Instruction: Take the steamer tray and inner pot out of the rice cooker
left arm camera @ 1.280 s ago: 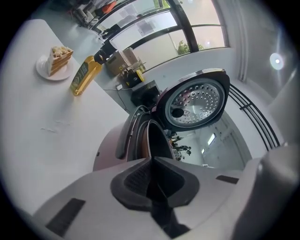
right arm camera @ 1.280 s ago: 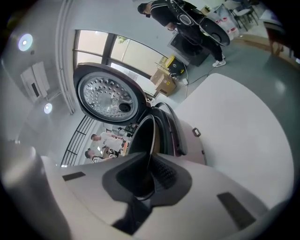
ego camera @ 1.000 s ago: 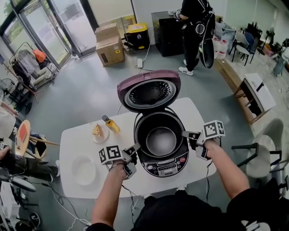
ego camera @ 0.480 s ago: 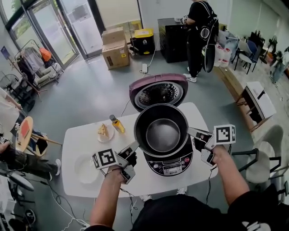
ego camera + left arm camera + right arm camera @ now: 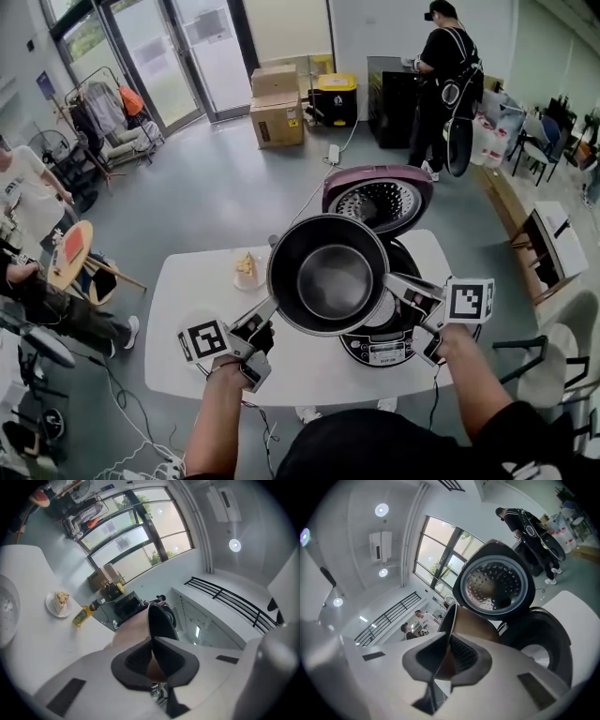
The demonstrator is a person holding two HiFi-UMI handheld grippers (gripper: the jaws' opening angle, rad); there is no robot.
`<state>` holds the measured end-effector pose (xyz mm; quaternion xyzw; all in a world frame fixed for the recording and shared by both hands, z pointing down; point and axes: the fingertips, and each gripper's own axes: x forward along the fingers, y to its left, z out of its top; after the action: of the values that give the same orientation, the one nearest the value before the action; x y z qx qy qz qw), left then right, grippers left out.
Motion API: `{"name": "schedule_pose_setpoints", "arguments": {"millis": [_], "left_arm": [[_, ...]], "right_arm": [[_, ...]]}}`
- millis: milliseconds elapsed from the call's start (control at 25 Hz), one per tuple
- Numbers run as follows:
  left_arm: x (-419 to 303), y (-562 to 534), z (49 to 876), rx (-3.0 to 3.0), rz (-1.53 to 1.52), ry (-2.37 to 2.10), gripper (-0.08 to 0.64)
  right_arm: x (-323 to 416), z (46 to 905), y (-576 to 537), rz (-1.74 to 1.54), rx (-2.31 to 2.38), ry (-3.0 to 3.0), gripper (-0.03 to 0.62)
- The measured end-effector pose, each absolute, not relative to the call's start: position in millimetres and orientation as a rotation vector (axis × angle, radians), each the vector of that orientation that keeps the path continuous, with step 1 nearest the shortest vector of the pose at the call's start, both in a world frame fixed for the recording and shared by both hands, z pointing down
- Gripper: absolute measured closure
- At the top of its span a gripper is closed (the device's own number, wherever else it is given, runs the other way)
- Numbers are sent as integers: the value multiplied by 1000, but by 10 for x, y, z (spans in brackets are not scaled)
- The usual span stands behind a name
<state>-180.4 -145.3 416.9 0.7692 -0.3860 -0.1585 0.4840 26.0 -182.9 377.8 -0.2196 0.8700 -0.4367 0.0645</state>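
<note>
The dark metal inner pot hangs in the air above and left of the rice cooker, whose purple lid stands open. My left gripper is shut on the pot's near-left rim, and my right gripper is shut on its right rim. In the left gripper view the rim runs between the pads of the left gripper. The right gripper pinches the pot wall in front of the empty cooker. A white round tray lies on the table at the left.
A plate with a cake slice sits on the white table, with a yellow bottle beside it. A person stands at the back by a black cabinet. Cardboard boxes stand on the floor, and a chair at the right.
Both grippers have risen with the inner pot, lifting it out of the cooker and carrying it up and slightly left. The cooker well now stands empty.
</note>
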Motion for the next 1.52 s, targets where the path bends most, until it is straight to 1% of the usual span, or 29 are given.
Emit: {"name": "schedule_pose_setpoints", "arguments": {"millis": [120, 280, 480, 640, 1000, 1520], "left_arm": [[-2099, -1296, 4162, 1844, -456, -960, 542], [-2579, -1019, 4359, 1842, -348, -1090, 540], [-2986, -784, 4421, 1801, -390, -1110, 540], [-3318, -600, 4656, 1772, -314, -1187, 540], [-3617, -414, 5234, 1694, -286, -1155, 540], [-3703, -275, 6035, 1605, -174, -1162, 541]], "right_arm": [[-91, 3865, -1728, -1352, -630, 2641, 561], [-492, 4026, -1581, -1377, -644, 2662, 561], [-938, 4200, -1437, -1391, -663, 2734, 561], [-1188, 4423, -1305, -1441, -693, 2748, 561], [-1526, 4988, -1080, -1527, -792, 2776, 560], [-1567, 5862, -885, -1652, -926, 2618, 565]]}}
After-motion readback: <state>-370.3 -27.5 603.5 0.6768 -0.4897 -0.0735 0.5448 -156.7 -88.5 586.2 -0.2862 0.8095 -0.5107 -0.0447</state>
